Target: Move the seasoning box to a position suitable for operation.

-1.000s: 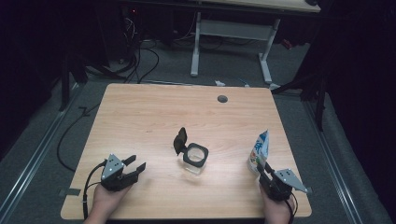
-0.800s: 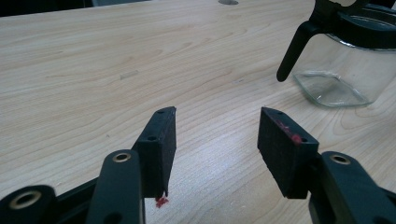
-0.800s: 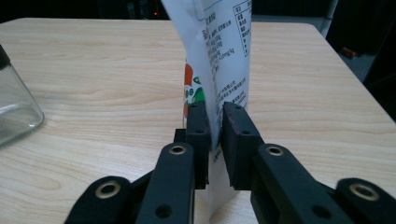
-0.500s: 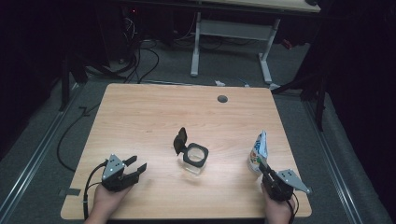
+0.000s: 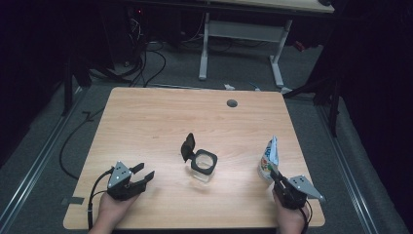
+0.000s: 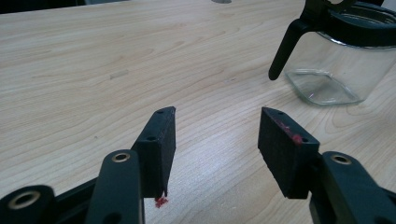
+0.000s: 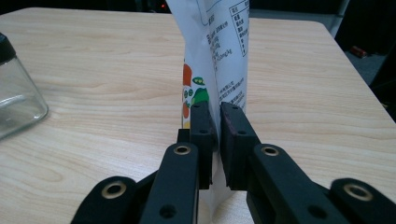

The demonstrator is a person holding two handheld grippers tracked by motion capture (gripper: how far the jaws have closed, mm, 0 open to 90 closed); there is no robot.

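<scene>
A white printed pouch (image 5: 268, 158) stands upright near the table's right front edge. My right gripper (image 5: 273, 171) has just been closing its jaws, and they now pinch the pouch's lower rear seam (image 7: 219, 46) between the pads (image 7: 203, 126). A clear glass jar (image 5: 203, 163) with a black rim sits at the table's middle, its black flip lid (image 5: 188, 146) raised to the left. My left gripper (image 5: 145, 171) rests at the front left, open with nothing between its jaws, pointing toward the jar (image 6: 336, 65). In the right gripper view, the jar (image 7: 16, 98) shows at the left edge.
The wooden table (image 5: 160, 117) has a round cable hole (image 5: 232, 103) near its far edge. Beyond it stand a white desk frame (image 5: 243, 34) and cables on the dark floor.
Both hands kept their places. The right gripper's jaws have drawn in on the pouch's lower edge; the pouch, jar and lid stand as before.
</scene>
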